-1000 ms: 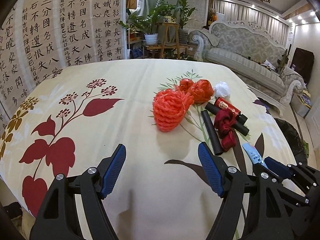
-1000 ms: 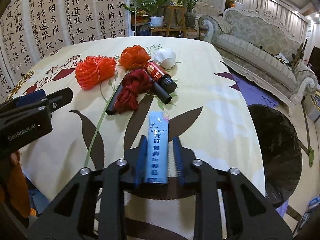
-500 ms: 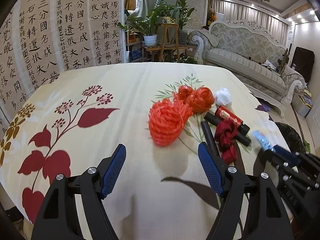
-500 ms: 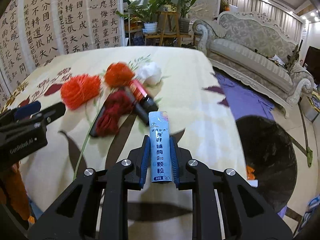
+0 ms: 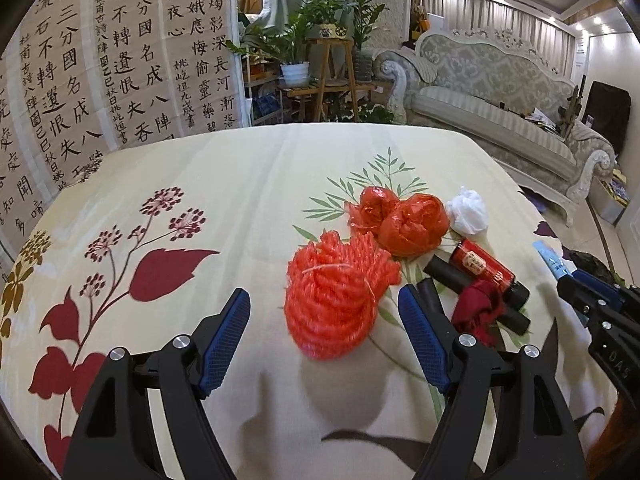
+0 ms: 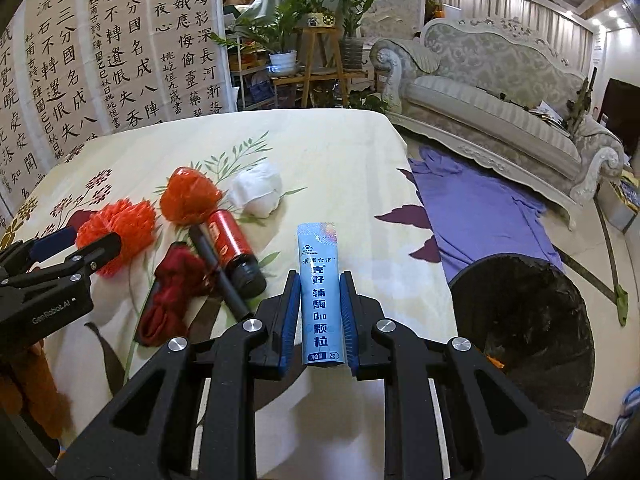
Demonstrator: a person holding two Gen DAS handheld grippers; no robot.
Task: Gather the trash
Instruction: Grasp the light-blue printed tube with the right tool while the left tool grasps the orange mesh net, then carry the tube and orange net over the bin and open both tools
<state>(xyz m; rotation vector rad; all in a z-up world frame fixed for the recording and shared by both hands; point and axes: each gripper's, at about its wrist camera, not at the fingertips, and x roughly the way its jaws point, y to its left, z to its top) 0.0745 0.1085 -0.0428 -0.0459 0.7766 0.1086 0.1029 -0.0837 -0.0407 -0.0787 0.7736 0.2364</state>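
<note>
Here the tabletop (image 5: 248,184), under a cream cloth printed with red leaves and flowers, carries the whole spread of trash. Off its right edge, on the floor, stands a black trash bin (image 6: 520,320) lined with a dark bag, beside a purple cloth (image 6: 472,208).

The left gripper (image 5: 324,344) hangs over the tabletop with its jaws wide apart and nothing between the blue pads; the orange net bundle (image 5: 340,296) lies on the cloth just ahead of it, framed by the two fingers but apart from them. Behind the bundle sits a crumpled orange plastic bag (image 5: 400,220), and a white crumpled wad (image 5: 468,212) lies to its right. Nearer lie a red bottle with a black cap (image 5: 486,270), a dark red cloth strip (image 5: 476,312) and black tubes (image 5: 448,274) in a loose heap, touching one another.

The right gripper (image 6: 320,316) is clenched on a light blue sachet (image 6: 319,280), which stands up between its pads, raised above the tabletop's right side, with the bin to the right of it.
</note>
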